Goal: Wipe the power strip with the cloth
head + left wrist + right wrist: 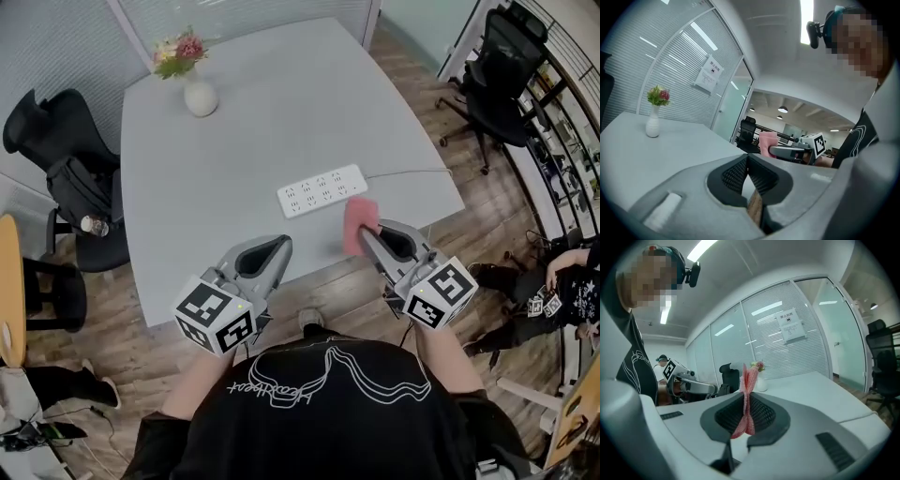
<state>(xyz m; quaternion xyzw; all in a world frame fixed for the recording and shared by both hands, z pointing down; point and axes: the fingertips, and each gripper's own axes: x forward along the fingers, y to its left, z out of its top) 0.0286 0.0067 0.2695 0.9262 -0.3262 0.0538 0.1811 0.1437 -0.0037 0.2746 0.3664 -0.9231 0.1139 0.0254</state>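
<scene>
A white power strip (322, 189) lies on the grey table (234, 131), its cord (412, 172) running off to the right. My right gripper (367, 231) is shut on a pink cloth (358, 223), held just off the table's near edge, in front of the strip's right end. In the right gripper view the cloth (747, 397) stands pinched between the closed jaws. My left gripper (278, 247) hovers at the table's near edge, shut with nothing in it. The left gripper view shows the cloth (768, 141) and the right gripper (774, 151) beyond my jaws.
A white vase with flowers (194, 84) stands at the table's far left corner. A black office chair (70, 178) stands left of the table and another (502, 66) at the far right. A person sits on the floor at the right edge (562, 281).
</scene>
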